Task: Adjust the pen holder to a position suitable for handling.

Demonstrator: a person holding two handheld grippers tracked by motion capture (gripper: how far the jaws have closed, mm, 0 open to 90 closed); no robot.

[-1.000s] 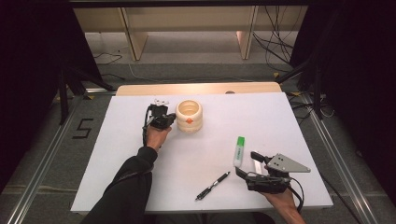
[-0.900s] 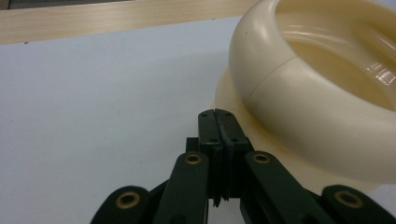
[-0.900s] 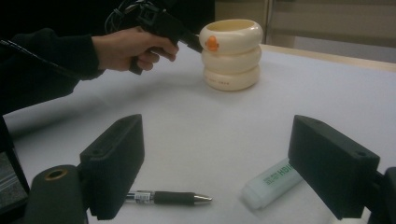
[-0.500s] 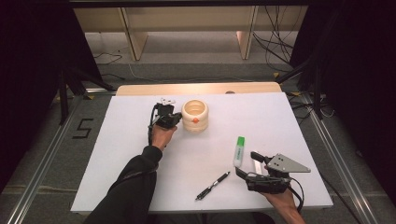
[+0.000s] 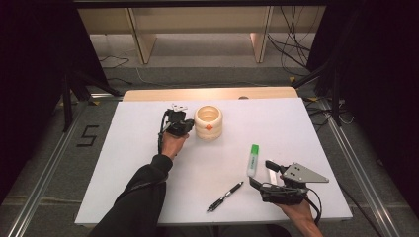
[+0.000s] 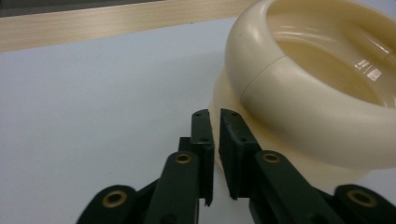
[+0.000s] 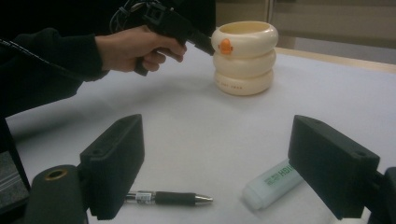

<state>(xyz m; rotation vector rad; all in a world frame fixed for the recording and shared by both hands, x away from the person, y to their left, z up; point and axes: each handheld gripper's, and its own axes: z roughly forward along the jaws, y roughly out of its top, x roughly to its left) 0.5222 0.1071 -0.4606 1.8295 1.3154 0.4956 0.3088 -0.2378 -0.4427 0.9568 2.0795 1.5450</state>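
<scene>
Jaws of the left gripper (image 5: 190, 126) stand a narrow slit apart, having just been opening, nothing between them, tips just beside the cream ringed cup (image 5: 208, 122) to its right. Farther right, the right gripper (image 5: 264, 174) rests wide open, empty, beside a pen (image 5: 225, 196) and a green-capped marker (image 5: 253, 160).

Left gripper (image 5: 187, 127): black pistol-style body, 2 flat black jaws with brass-coloured rivets, black cable. Right gripper (image 5: 261, 175): black, grey 3-cornered top plate with small holes, looped black cable. Left arm: black long sleeve (image 5: 141, 190).
</scene>
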